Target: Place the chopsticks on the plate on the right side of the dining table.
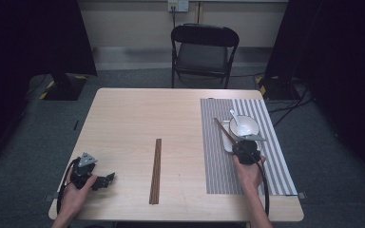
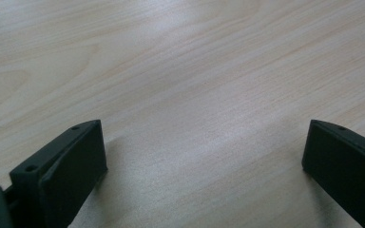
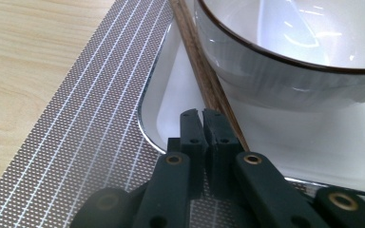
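Black right gripper (image 3: 203, 116) jaws closed beside chopsticks (image 3: 204, 71); left gripper (image 2: 204, 156) jaws wide apart, empty.

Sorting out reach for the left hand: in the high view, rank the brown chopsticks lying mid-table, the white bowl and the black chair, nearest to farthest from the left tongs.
1. Brown wooden chopsticks, mid-table, just right of the left tongs.
2. White round bowl, on the striped placemat at the right.
3. Black folding chair, beyond the table's far edge.

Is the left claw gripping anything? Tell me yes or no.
No: in the left gripper view the left claw has its jaws spread wide over bare table, with nothing between them.
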`<move>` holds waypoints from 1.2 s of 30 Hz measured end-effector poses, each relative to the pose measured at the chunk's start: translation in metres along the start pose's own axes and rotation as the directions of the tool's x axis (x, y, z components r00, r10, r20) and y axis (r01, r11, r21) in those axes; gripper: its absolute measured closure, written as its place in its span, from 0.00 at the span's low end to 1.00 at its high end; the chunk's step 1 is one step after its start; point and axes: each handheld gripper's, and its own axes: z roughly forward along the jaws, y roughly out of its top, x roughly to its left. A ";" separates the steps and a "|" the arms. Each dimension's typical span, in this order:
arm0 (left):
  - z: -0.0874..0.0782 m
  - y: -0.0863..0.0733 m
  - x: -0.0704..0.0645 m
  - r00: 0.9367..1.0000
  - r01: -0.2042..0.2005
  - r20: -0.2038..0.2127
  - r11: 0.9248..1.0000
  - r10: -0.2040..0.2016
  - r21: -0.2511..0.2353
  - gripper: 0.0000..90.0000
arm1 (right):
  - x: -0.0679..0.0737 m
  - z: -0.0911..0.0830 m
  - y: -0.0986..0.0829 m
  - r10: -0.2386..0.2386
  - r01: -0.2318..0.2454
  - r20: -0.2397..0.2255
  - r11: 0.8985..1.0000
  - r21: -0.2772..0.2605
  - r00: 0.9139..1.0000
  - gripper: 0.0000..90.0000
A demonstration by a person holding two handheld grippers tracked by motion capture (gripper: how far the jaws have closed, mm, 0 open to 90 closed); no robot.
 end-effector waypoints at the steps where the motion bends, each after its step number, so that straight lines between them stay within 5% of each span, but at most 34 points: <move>1: 0.000 0.000 0.000 1.000 0.000 0.000 1.000 0.000 0.000 0.00 | -0.001 0.000 0.000 0.003 -0.003 -0.001 1.000 0.001 1.000 0.97; 36: 0.000 0.000 0.000 1.000 0.000 0.000 1.000 0.000 0.000 0.00 | -0.025 -0.010 -0.004 0.008 -0.008 0.061 1.000 -0.002 0.998 0.98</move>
